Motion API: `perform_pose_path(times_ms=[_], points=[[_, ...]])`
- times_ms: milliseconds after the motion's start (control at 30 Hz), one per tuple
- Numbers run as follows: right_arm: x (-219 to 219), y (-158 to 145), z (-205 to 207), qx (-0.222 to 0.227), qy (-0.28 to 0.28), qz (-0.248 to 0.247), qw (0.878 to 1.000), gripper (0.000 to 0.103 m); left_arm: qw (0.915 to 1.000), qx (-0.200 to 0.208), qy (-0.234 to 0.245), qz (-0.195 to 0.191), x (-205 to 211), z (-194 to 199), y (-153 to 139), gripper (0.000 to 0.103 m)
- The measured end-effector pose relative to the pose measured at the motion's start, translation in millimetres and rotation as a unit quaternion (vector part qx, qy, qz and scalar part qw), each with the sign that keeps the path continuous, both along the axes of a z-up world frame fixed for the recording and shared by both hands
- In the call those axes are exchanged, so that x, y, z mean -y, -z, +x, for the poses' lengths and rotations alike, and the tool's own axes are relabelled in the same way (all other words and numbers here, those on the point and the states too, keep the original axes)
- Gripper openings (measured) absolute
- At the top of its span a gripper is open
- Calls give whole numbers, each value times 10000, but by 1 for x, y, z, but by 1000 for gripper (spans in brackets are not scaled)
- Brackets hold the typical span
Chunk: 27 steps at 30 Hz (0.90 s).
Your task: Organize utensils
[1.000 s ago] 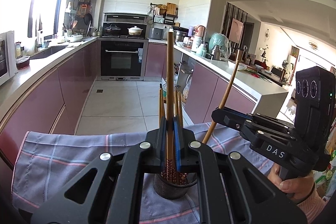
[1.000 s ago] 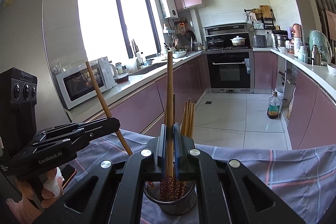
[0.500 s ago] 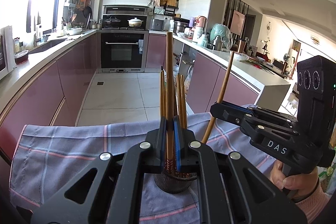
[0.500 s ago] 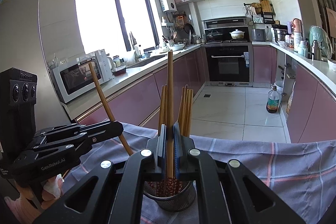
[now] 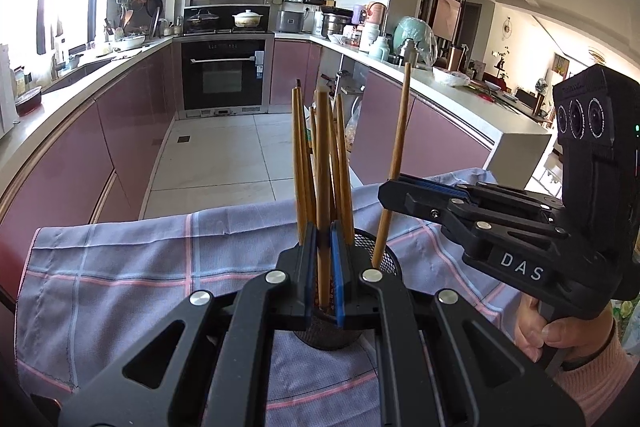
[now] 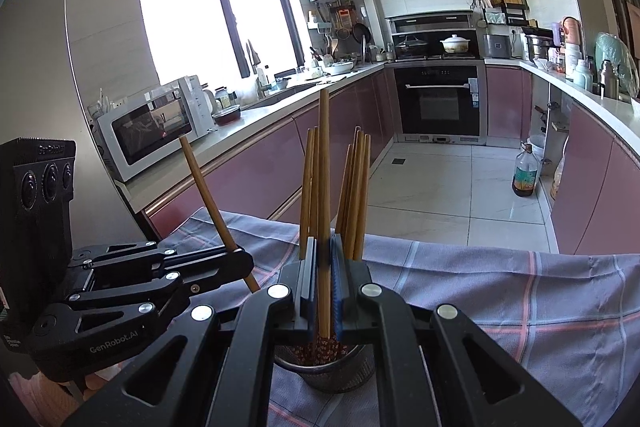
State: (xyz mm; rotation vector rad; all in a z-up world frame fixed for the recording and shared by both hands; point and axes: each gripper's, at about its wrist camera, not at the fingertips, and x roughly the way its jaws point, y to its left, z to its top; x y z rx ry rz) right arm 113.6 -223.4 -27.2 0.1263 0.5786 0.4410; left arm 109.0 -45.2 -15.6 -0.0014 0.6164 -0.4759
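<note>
My left gripper (image 5: 322, 269) is shut on one wooden chopstick (image 5: 322, 163), held upright with its lower end inside a black mesh holder (image 5: 388, 261). My right gripper (image 6: 322, 279) is shut on another wooden chopstick (image 6: 323, 163), its patterned tip down in the same holder (image 6: 340, 371). Several more chopsticks (image 5: 298, 155) stand in the holder; they also show in the right wrist view (image 6: 356, 183). Each gripper shows in the other's view, the right one (image 5: 390, 193) and the left one (image 6: 240, 259), each with its chopstick slanting up.
The holder stands on a blue and pink checked cloth (image 5: 120, 267) over the table, whose far edge drops to the kitchen floor. Pink cabinets and counters line both sides. A microwave (image 6: 152, 123) is on the left counter, an oven (image 5: 222, 75) at the far end.
Both grippers have moved down toward the holder, each with its chopstick. The chopsticks now sit deeper in the holder and their tops are lower in view.
</note>
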Motion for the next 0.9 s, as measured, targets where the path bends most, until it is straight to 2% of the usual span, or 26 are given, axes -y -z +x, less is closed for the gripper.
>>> perform_pose_path(times_ms=[333,533,633,667,700,767,800,833,900], points=[[2,13,7,-208,46,73,9997,7,9999,-126,3,-33,6,8,16,8],[3,16,2,-203,83,86,9997,11,9998,-110,-88,-101,2,8,20,20],[5,18,-7,-145,143,59,9998,26,9998,-44,-182,-90,2,4,20,31],[6,18,-10,-124,158,67,9998,33,9997,-28,-220,-116,0,2,21,41],[6,19,-13,-99,194,73,9997,42,9995,-8,-267,-144,-2,0,21,47],[6,18,-20,-41,223,66,9997,48,9993,76,-343,-138,-6,-8,23,52],[6,19,-24,-17,232,59,9997,50,9991,112,-380,-128,-7,-12,24,64],[5,19,-29,27,248,37,9997,53,9989,155,-417,-122,-9,-16,23,69],[5,19,-39,158,355,-18,9992,69,9982,330,-488,-91,-15,-27,24,80]])
